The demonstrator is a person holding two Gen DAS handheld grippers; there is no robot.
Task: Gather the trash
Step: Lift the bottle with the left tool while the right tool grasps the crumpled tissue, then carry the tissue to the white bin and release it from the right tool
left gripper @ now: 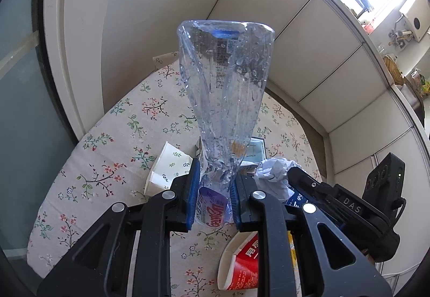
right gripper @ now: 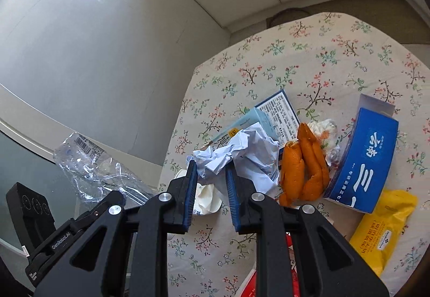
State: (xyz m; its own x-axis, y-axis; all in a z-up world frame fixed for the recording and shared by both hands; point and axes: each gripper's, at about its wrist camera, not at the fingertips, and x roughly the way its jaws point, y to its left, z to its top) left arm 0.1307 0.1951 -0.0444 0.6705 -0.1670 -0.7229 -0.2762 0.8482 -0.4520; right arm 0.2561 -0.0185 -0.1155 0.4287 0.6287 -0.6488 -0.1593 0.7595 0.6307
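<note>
Near the table's middle, your right gripper pinches the crumpled paper: light, squishy; left gripper clamps the bottle.

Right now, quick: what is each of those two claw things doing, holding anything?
Left gripper: closed on a crushed clear plastic bottle, held up above the table.
Right gripper: closed on the crumpled white paper.

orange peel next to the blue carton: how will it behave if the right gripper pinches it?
The orange peel looks like thin curled strips, so probably light and floppy; a pinch may lift one strip, not the pile. It leans against the blue carton and a tissue, so pushing it may drag those along. Its curved skin could slip or tear.
</note>
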